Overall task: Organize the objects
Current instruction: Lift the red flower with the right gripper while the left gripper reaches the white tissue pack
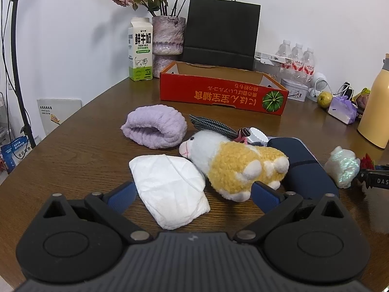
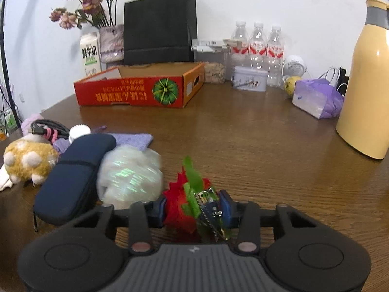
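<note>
My left gripper (image 1: 193, 191) is open, low over the table, its blue fingers on either side of a folded white cloth (image 1: 170, 191). Beyond it lie a yellow-and-white plush sheep (image 1: 233, 163), a rolled lilac towel (image 1: 155, 129), a braided cable (image 1: 214, 125), a navy zip case (image 1: 304, 168) and an iridescent pouf (image 1: 344, 166). My right gripper (image 2: 193, 209) is shut on a red-and-green fabric flower (image 2: 186, 203) with a small chain. The case (image 2: 75, 170) and the pouf (image 2: 130, 176) lie just left of it. An open red cardboard box (image 1: 218, 95) stands behind, also in the right wrist view (image 2: 136, 92).
Along the back wall stand a milk carton (image 1: 140, 50), a vase of dried roses (image 1: 167, 39), a black paper bag (image 1: 220, 32), three water bottles (image 2: 257, 46), a tin (image 2: 249, 80) and a purple bag (image 2: 316, 99). A yellow flask (image 2: 364, 90) stands at the right.
</note>
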Available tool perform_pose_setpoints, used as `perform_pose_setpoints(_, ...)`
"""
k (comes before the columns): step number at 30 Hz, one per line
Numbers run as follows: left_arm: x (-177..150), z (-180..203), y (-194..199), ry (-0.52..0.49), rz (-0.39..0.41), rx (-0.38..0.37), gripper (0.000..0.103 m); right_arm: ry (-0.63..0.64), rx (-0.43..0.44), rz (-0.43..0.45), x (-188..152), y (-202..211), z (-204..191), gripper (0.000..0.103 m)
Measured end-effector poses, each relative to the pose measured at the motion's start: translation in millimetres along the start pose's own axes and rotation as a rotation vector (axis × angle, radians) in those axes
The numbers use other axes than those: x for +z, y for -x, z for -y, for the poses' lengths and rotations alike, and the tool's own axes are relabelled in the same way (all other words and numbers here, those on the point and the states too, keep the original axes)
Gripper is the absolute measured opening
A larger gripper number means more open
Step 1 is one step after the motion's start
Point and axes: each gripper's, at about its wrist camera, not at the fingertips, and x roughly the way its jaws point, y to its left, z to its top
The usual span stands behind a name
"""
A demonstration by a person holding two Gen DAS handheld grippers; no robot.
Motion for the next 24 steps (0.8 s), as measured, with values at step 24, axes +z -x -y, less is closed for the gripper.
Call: perform_pose_setpoints(24,0.6,-5.2,-2.7,-0.05,-0.008,-0.041,0.103,-0.096,0.054,0.17,-4.4,38.0,-53.9,0.039)
